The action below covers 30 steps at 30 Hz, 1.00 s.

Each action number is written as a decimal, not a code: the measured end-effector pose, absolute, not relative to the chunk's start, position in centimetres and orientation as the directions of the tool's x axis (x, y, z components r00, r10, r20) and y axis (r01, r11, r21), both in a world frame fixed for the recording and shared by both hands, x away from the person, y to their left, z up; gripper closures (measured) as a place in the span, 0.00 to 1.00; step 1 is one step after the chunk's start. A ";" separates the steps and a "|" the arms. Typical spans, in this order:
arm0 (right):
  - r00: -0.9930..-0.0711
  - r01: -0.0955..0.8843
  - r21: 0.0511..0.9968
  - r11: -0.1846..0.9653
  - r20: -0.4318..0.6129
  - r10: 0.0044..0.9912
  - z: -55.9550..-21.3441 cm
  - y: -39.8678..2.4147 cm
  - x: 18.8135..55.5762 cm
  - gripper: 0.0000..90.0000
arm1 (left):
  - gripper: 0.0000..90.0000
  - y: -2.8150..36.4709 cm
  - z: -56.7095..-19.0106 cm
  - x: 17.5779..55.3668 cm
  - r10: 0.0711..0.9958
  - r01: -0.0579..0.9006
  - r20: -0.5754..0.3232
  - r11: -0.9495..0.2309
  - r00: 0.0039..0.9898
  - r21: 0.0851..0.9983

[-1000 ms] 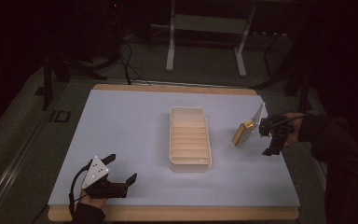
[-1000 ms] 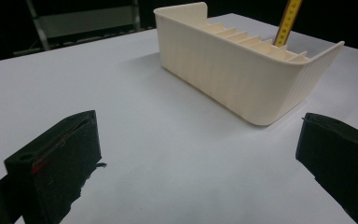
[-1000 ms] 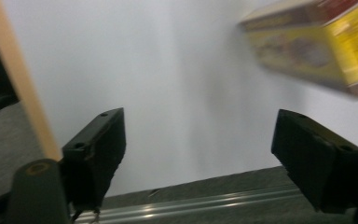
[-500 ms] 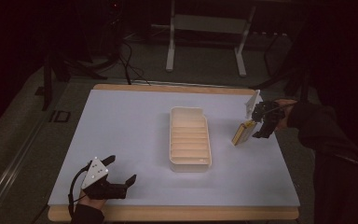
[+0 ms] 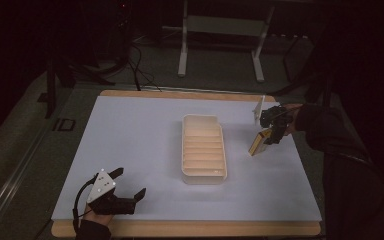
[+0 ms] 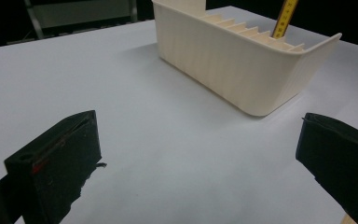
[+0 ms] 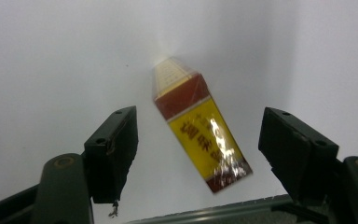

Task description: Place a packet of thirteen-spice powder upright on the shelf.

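Right gripper (image 7: 198, 154) over yellow-red pack (image 7: 200, 140), right of rack (image 5: 203, 149).
Jaws closing, pack between, untouched; left gripper (image 5: 128, 187) wide, empty.

The slotted tray (image 6: 242, 70) hides most of the yellow box (image 6: 283, 18); the box's (image 7: 200, 126) printed label is too blurred to read.

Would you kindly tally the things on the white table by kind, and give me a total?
Slotted trays: 1, the cream tray.
Packets: 1, the yellow and red packet, lying between the open jaws of the right claw, which have just been closing.
Total: 2
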State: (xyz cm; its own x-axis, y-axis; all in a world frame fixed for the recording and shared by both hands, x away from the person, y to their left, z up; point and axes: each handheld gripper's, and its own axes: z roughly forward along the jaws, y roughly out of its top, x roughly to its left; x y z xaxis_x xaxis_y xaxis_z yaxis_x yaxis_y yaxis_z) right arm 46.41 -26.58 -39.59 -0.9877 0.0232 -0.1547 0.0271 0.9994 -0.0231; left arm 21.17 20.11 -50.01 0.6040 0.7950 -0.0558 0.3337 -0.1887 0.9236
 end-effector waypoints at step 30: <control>-1.000 0.003 -0.145 0.989 -0.025 -0.001 -41.8 -24.8 46.8 0.75 | 0.00 20.2 -50.1 21.3 0.794 0.343 -0.068 -0.181 0.604 0.922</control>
